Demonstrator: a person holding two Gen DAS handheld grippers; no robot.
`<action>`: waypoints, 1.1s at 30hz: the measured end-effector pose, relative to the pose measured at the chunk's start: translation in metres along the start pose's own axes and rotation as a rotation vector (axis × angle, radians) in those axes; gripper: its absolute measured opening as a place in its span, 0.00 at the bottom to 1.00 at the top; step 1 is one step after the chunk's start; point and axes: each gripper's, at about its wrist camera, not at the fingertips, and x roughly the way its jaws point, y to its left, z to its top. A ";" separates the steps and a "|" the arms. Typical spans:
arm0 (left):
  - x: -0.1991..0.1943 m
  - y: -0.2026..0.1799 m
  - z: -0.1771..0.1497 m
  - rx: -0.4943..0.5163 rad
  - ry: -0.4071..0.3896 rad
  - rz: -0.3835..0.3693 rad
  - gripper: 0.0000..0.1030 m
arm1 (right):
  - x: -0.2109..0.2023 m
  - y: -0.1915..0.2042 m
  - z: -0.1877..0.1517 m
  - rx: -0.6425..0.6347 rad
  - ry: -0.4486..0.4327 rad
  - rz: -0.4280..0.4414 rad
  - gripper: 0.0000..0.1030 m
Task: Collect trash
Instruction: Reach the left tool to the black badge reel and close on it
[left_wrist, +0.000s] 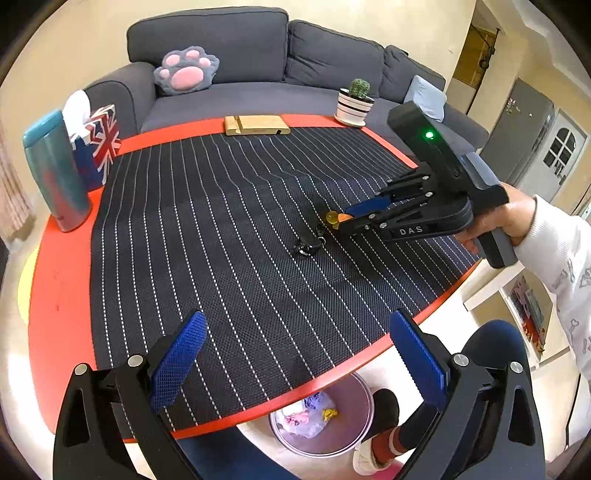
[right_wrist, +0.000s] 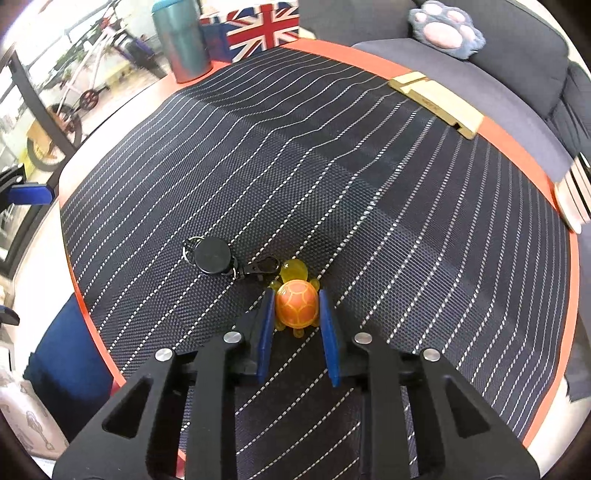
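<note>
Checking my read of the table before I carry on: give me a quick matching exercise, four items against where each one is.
1 toy turtle
2 key reel
3 cactus pot
4 trash bin

A on the floor under the table's edge
B between the right gripper's pads
C far table edge, by the sofa
D on the mat beside the turtle

1-B, 2-D, 3-C, 4-A

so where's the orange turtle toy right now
In the right wrist view the turtle toy sits on the striped mat, clamped by the right gripper, with the black key reel just beyond.
</note>
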 end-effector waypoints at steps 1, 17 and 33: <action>0.001 0.000 0.002 0.002 0.000 -0.001 0.93 | -0.003 -0.001 -0.001 0.021 -0.010 0.004 0.23; 0.028 -0.012 0.038 0.075 0.028 -0.023 0.93 | -0.037 -0.005 -0.020 0.150 -0.055 0.018 0.23; 0.092 -0.017 0.067 0.202 0.177 -0.007 0.93 | -0.049 -0.011 -0.040 0.179 -0.061 0.012 0.23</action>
